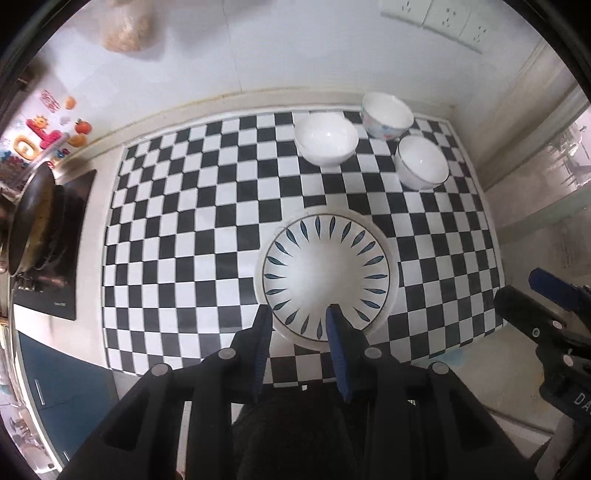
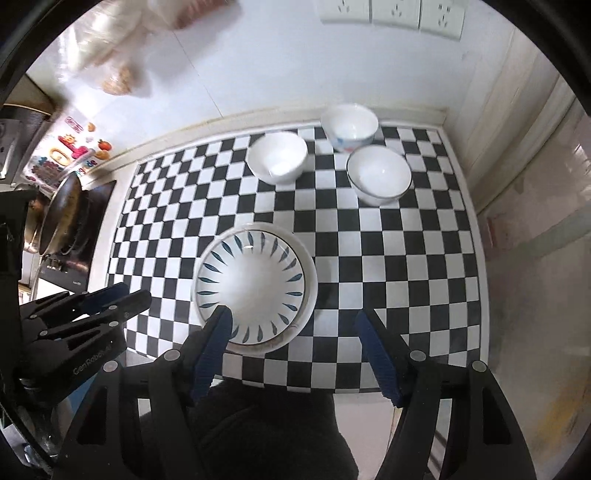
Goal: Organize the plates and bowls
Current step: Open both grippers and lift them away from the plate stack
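Observation:
A white plate with blue leaf marks (image 1: 325,273) (image 2: 255,284) sits stacked on a larger white plate (image 1: 392,302) (image 2: 308,314) on the checkered mat. Three white bowls stand at the back right: a plain one (image 1: 327,142) (image 2: 277,157), one with a floral print (image 1: 386,114) (image 2: 349,125), and a dark-rimmed one (image 1: 421,162) (image 2: 378,173). My left gripper (image 1: 299,315) is open above the plates' near edge, holding nothing. My right gripper (image 2: 295,317) is open wide and empty above the plates' right side; it also shows in the left wrist view (image 1: 543,299).
A stove with a pan (image 1: 33,221) (image 2: 62,214) lies left of the mat (image 1: 184,221) (image 2: 406,277). The wall with sockets (image 1: 443,18) (image 2: 391,13) and hanging bags (image 1: 125,29) stands behind. The counter's front edge is just below the plates.

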Available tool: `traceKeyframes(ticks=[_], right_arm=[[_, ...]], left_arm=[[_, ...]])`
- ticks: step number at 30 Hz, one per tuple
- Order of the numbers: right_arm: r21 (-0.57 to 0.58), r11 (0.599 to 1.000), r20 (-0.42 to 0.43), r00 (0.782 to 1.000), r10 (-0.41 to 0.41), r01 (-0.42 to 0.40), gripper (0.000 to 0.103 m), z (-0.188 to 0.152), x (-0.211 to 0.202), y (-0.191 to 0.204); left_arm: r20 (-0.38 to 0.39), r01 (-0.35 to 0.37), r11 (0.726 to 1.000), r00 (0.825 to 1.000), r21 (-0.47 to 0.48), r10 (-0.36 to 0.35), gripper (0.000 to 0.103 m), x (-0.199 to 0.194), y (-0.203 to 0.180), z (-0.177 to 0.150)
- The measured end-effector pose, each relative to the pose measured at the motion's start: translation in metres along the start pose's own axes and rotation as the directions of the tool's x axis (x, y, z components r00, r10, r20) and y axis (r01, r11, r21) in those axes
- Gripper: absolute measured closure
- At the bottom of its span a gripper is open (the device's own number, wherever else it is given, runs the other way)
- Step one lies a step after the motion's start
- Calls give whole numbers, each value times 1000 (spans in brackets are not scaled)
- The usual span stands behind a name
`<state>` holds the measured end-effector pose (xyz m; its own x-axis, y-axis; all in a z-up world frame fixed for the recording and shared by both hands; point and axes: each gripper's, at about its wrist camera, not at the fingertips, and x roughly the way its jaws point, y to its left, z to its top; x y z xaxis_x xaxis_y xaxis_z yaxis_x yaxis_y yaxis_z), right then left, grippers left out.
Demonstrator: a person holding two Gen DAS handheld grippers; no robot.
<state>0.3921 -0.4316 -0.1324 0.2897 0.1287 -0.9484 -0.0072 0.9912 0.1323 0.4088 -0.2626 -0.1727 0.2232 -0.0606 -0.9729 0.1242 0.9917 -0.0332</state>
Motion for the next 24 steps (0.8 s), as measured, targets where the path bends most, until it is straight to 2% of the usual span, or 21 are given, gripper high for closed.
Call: traceKeyframes(ticks=[7, 16, 24], right_arm=[[11, 1000, 40, 999, -14, 13, 30, -22, -39, 19], [20, 999, 47, 998, -47, 46, 30, -47, -56, 50], [63, 998, 70, 997, -29, 24, 30, -52, -60, 58]], left_arm=[[51, 37, 999, 998, 16, -38, 75, -33, 8, -21], [103, 51, 998, 993, 29, -53, 75, -58, 30, -47], [128, 63, 997, 990, 33, -66, 75, -62, 41, -47]])
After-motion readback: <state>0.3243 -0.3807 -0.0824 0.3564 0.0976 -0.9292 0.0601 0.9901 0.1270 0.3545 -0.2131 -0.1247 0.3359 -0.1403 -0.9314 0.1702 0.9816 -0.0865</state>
